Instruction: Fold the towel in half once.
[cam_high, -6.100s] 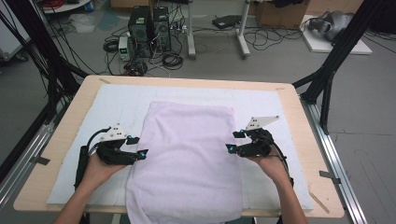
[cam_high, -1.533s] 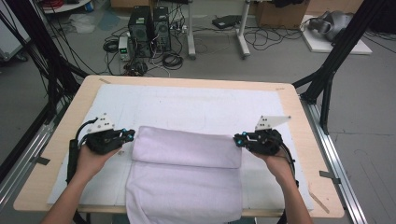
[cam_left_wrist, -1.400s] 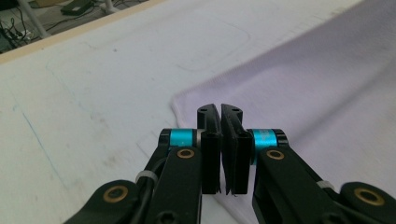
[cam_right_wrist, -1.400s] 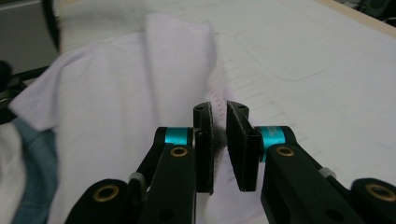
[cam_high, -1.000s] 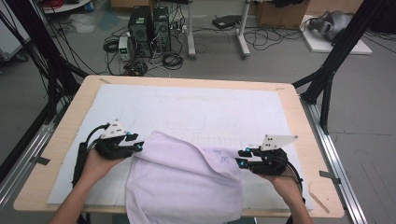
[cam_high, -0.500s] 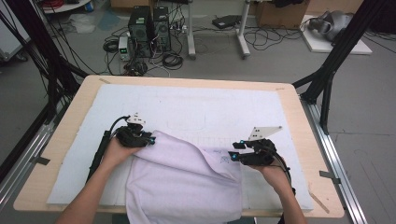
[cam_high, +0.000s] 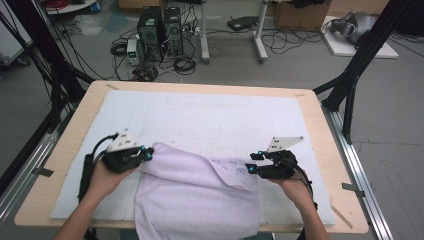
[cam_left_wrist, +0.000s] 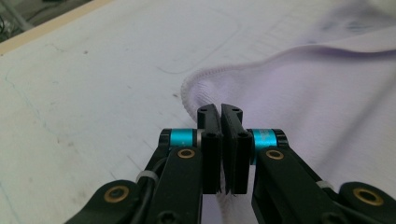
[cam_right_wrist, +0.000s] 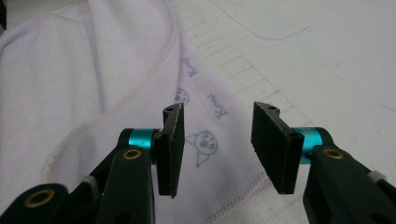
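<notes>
Between the clenched left claw (cam_left_wrist: 220, 149) and released right claw (cam_right_wrist: 219, 149) lies a rumpled lilac cloth (cam_high: 200, 192).

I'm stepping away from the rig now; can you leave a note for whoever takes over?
Left claw: shut, just closed, at the pale purple cloth's hem; pinch unclear.
Right claw: open, just opened, over the cloth's printed corner.
Cloth lies on the white mat, near edge over the table edge.
Done: far part folded over, rumpled.
Left: probably straighten and finish the fold.
</notes>
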